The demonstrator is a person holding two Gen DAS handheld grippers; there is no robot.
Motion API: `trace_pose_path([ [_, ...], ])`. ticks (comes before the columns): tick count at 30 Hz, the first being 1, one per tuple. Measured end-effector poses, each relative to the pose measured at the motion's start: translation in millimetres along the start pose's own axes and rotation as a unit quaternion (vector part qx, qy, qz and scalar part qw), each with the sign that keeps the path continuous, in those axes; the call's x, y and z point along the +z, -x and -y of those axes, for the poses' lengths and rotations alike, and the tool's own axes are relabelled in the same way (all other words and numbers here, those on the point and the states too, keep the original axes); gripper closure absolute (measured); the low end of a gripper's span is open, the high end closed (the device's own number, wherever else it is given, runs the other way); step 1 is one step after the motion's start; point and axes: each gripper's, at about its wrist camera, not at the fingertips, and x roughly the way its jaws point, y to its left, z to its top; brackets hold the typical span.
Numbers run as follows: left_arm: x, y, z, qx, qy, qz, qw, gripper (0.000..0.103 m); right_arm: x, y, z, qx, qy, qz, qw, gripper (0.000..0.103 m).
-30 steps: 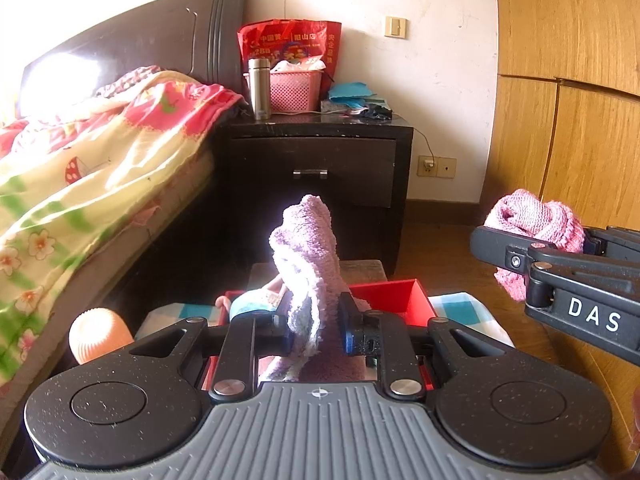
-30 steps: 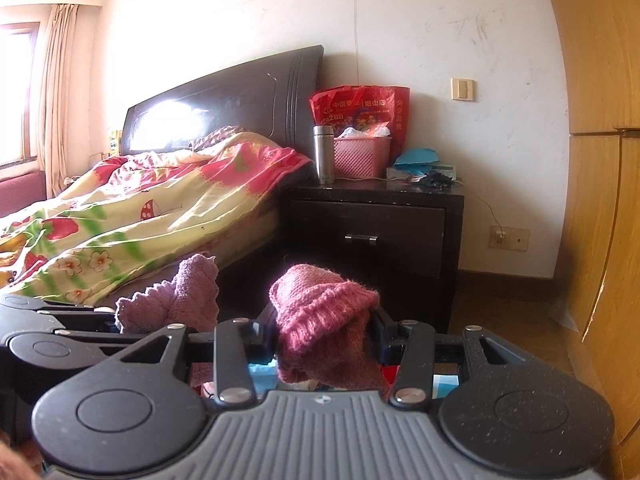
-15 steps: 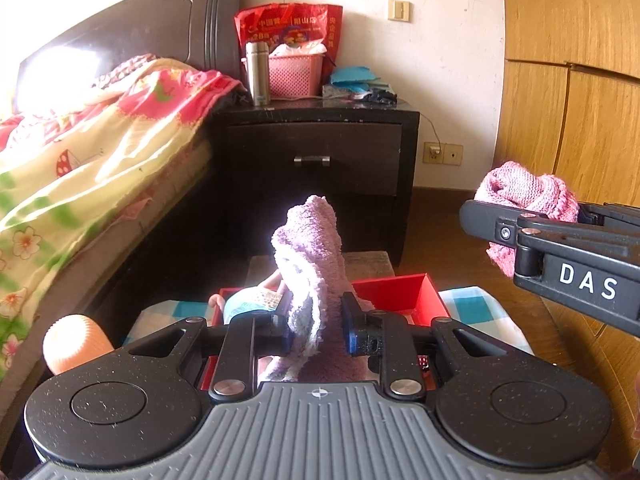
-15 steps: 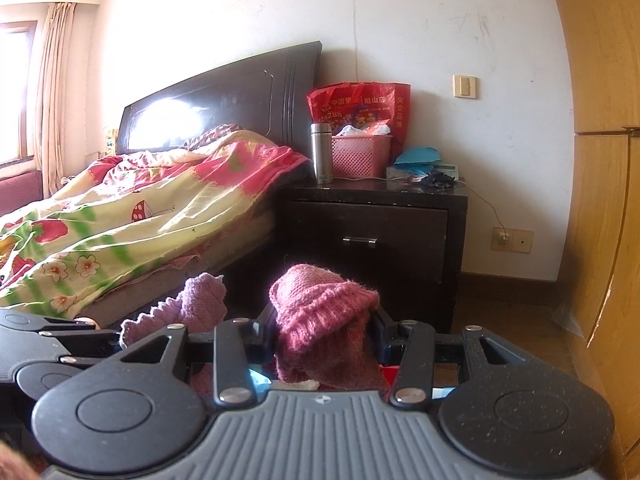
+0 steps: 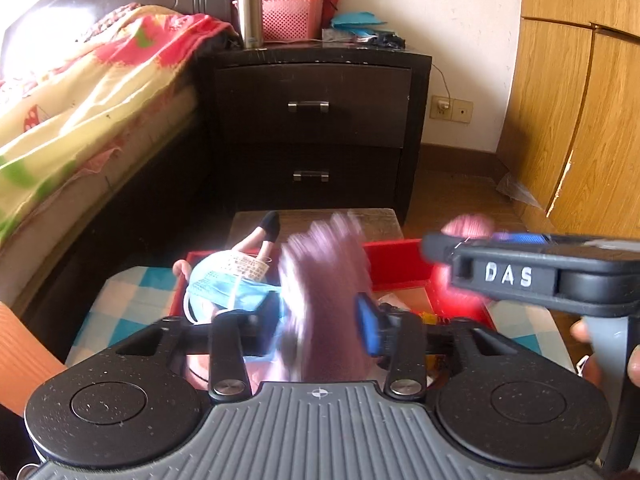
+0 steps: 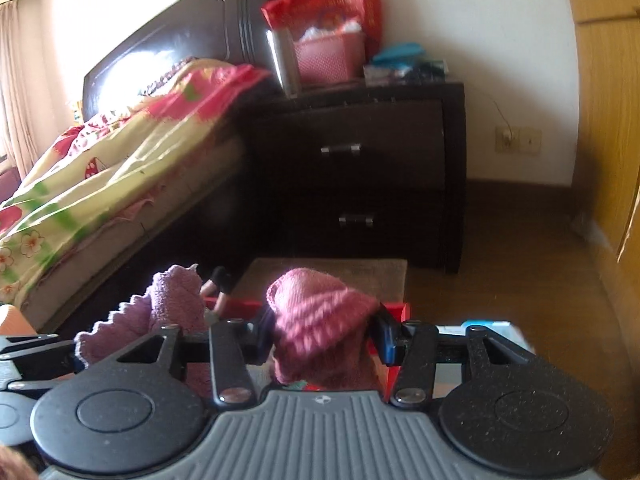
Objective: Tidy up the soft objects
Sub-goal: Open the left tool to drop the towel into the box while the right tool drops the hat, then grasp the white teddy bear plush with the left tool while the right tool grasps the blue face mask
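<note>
Blurry: your purple cloth (image 5: 324,280) is smeared, maybe slipping free.
Left hand-held gripper (image 5: 320,320): opening, cloth between, above red box (image 5: 400,256).
Right hand-held gripper (image 6: 320,340): opening, pink knit hat (image 6: 316,320) between.
Count: two soft things.

A fuzzy purple cloth (image 5: 324,300) stands up, blurred, above the red box (image 5: 400,258). A pink knitted hat (image 6: 320,320) is bunched up over the same box. Inside the box lie a blue face mask (image 5: 232,284) and a doll (image 5: 260,240).
</note>
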Motion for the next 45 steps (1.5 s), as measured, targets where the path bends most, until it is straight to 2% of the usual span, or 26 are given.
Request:
trace_pose_path([
  [1, -0.4, -0.1, -0.3, 0.003, -0.001, 0.002, 1.0, 0.047, -0.9, -3.6, 2.2, 0.005, -0.003, -0.006, 1.0, 0.05],
  [2, 0.0, -0.1, -0.3, 0.006, -0.002, 0.003, 1.0, 0.043, -2.0, -6.1, 4.3, 0.009, -0.008, -0.007, 1.0, 0.046],
  [9, -3.8, 15.1, 0.1, -0.018, 0.006, -0.005, 0.9998, 0.031, 1.3, 11.0, 19.7, 0.008, -0.045, -0.013, 0.999, 0.045],
  [13, -19.0, 25.3, 13.3, -0.065, -0.004, -0.034, 0.9973, 0.026, 4.0, 32.5, 31.0, 0.004, -0.074, -0.015, 0.997, 0.041],
  [18, -43.3, 28.2, 44.2, -0.11, -0.052, -0.069, 0.9901, 0.026, 3.4, 58.8, 34.7, -0.012, -0.078, -0.023, 0.997, 0.039],
  [23, -64.3, 20.6, 74.2, -0.16, -0.115, -0.106, 0.9747, 0.023, -7.6, 86.4, 37.3, -0.04, -0.065, -0.042, 0.996, 0.032],
  [27, -81.5, 2.8, 90.2, -0.163, -0.138, -0.133, 0.9679, 0.023, -27.5, 100.2, 50.2, -0.072, -0.068, -0.078, 0.992, 0.032],
  [31, -104.7, -9.4, 105.7, -0.14, -0.183, -0.148, 0.9617, 0.022, -52.9, 109.4, 74.0, -0.09, -0.108, -0.109, 0.984, 0.032],
  [33, -106.8, -12.9, 105.8, -0.138, -0.176, -0.152, 0.9628, 0.02, -64.5, 107.3, 83.2, -0.102, -0.117, -0.128, 0.979, 0.032],
  [35, -106.6, -13.0, 104.1, -0.141, -0.168, -0.156, 0.963, 0.024, -75.4, 103.4, 89.5, -0.114, -0.121, -0.143, 0.976, 0.032],
  [41, -119.2, -5.7, 105.9, -0.134, -0.179, -0.157, 0.9618, 0.035, -96.7, 87.1, 106.6, -0.085, -0.179, -0.181, 0.963, 0.032],
  [45, -121.1, 4.7, 94.7, -0.135, -0.166, -0.168, 0.9622, 0.041, -110.7, 68.0, 103.8, -0.077, -0.194, -0.208, 0.956, 0.032],
])
